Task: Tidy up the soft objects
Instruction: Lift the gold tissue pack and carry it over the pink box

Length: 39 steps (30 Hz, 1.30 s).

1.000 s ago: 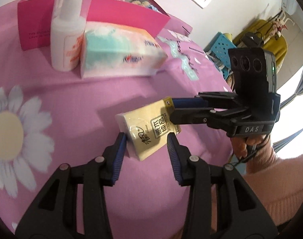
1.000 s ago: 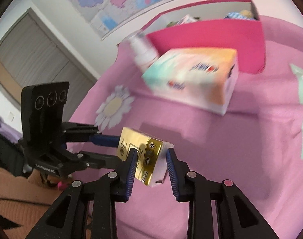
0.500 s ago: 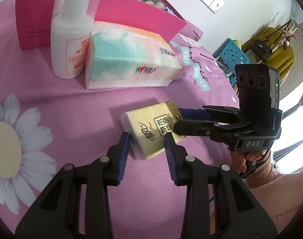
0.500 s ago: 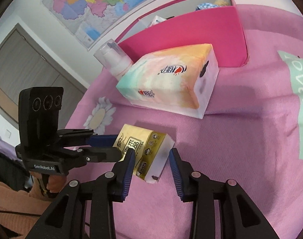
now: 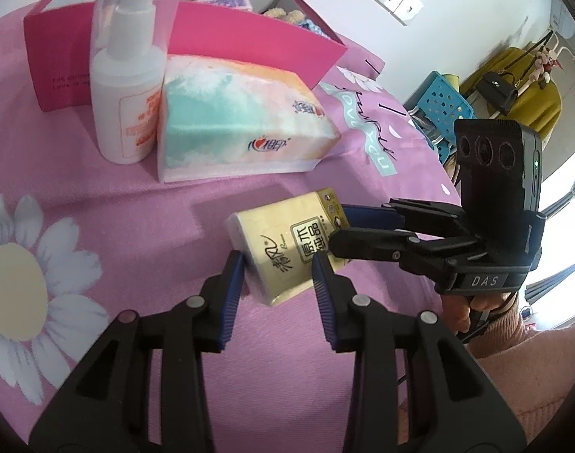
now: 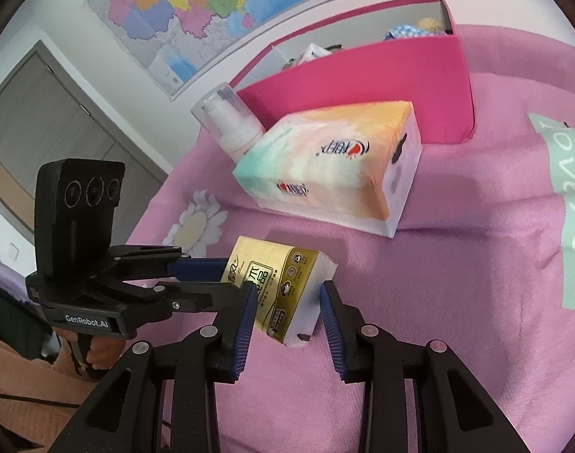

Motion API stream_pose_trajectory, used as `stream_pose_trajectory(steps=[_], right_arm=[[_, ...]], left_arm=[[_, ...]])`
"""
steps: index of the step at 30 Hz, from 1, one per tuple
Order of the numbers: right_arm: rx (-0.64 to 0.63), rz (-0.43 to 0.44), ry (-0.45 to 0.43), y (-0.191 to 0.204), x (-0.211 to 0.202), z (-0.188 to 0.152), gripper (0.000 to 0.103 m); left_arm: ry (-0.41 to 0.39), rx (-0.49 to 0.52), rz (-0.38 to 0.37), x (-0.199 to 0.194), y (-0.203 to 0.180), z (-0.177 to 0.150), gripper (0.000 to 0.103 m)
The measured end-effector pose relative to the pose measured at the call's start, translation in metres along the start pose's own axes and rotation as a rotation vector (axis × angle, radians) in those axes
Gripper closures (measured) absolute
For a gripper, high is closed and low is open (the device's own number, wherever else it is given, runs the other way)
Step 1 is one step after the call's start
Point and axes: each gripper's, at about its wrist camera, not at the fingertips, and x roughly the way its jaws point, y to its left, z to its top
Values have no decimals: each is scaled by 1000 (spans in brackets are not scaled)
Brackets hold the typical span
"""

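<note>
Blue-padded fingers of the left gripper (image 5: 278, 275) stand narrow around one end of a small yellow tissue pack (image 5: 287, 247), and the right gripper (image 6: 287, 304) has its jaws just as narrow around the other end; both press on the pack, which is tilted just above the pink cloth (image 5: 98, 196). The left jaws have just been closing and the right ones opening, with the pack between them. Chinese characters run across the pack's yellow wrapper. "DAS" is printed on the right gripper's body in the left wrist view, and "GenRobot.AI" on the left gripper's body in the right wrist view. Just beyond lies a large pastel tissue pack (image 6: 332, 173) with a red-and-blue logo, touching a white pump bottle (image 5: 127, 87) with an orange label. Behind them stands an open pink box (image 6: 381, 83) holding small packets and something knitted. The cloth reads "love you".
</note>
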Motion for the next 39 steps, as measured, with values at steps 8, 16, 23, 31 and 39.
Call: stream_pose_trajectory(steps=[8,16,23,31,39], right_arm=[[-11,5,-26,3,-8,5,68],[-39,-1,-66,9,-20,15,68],[-70,-20,-122,15,-34,33,68],[-99,-39,-180,16,-46,56,68],[-117,-48,-223,17,-52,77,68]], left_arm=[[-20,17,1,-7,-5,6,64],[-65,59,12,-22,-15,18,64],[-114,96,20,-35,-23,40,65],[-165,133,46,-46,-30,66,64],[-196,148,65,-51,-33,84,64]])
